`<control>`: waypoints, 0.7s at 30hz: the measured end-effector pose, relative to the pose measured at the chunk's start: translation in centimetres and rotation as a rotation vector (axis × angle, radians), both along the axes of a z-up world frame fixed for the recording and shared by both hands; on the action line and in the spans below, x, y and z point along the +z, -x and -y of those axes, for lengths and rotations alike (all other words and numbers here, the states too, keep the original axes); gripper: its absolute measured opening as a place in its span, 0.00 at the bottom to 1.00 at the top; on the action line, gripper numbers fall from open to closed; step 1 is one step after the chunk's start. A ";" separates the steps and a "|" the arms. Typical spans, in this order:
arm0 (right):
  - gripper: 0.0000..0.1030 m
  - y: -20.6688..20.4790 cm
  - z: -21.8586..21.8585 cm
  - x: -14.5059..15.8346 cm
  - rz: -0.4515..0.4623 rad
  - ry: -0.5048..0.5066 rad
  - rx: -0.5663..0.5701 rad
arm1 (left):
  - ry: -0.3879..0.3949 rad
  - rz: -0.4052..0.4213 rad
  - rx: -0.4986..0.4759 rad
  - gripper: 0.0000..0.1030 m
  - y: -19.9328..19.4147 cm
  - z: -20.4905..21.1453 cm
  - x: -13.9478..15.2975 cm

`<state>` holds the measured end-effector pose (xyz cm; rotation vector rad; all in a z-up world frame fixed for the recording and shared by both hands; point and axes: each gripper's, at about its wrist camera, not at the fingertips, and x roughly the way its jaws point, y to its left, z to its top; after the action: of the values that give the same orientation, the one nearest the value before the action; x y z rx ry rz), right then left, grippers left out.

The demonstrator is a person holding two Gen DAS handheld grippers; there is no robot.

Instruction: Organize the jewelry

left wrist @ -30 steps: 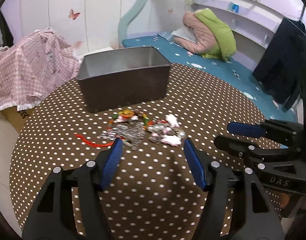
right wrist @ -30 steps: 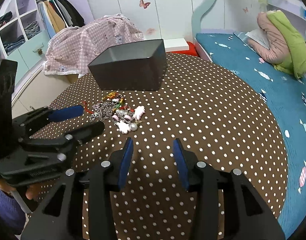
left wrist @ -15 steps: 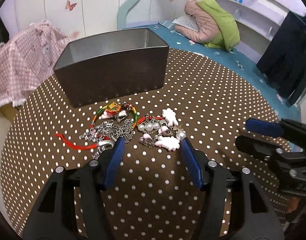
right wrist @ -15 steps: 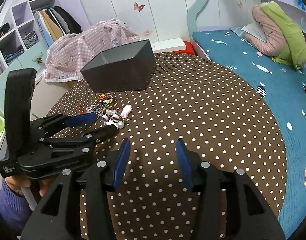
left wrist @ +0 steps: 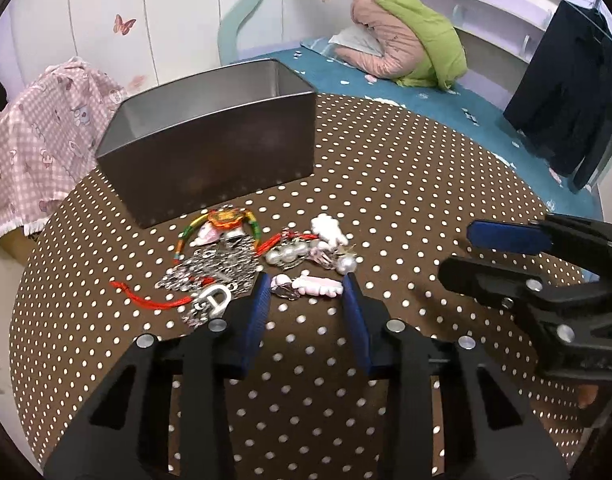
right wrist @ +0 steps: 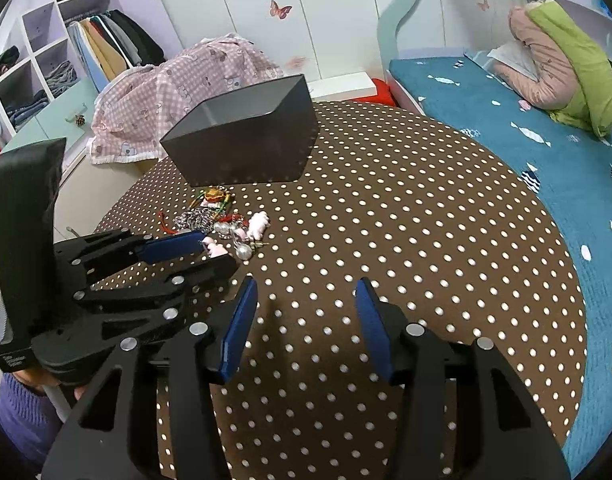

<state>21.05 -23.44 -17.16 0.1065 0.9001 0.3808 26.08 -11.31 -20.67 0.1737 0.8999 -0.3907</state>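
Jewelry (left wrist: 262,256) lies heaped on the table (left wrist: 405,200) before the box (left wrist: 210,136), none visibly inside. Left gripper (left wrist: 306,286), jaws just closing around a pink clip (left wrist: 315,285), not yet pinching; right gripper (right wrist: 302,296) gapes, idle.

The round dotted table (right wrist: 405,240) is bare on its whole bed side and along the near edge, so a hand can pass there. The dark box (left wrist: 218,160) stands tall near the far edge and blocks the way behind the jewelry pile (left wrist: 258,260), which lies just in front of it. The left gripper (left wrist: 306,288) fills the room on the near side of the pile. The right gripper (right wrist: 306,304) hangs over bare cloth
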 end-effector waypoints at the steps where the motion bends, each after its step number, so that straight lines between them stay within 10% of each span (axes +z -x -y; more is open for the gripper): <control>1: 0.47 -0.2 -0.3 0.0 -0.002 0.001 0.004 | 0.001 -0.003 0.005 0.36 0.0 -0.4 -0.1; 21: 0.34 -4.6 -6.7 -0.6 0.030 0.180 0.021 | 0.100 0.026 0.125 0.36 0.7 -10.5 2.7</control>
<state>25.66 -16.77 -17.78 -0.0739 0.9024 0.3189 25.39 -0.76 -17.92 0.0303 0.8591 -0.3155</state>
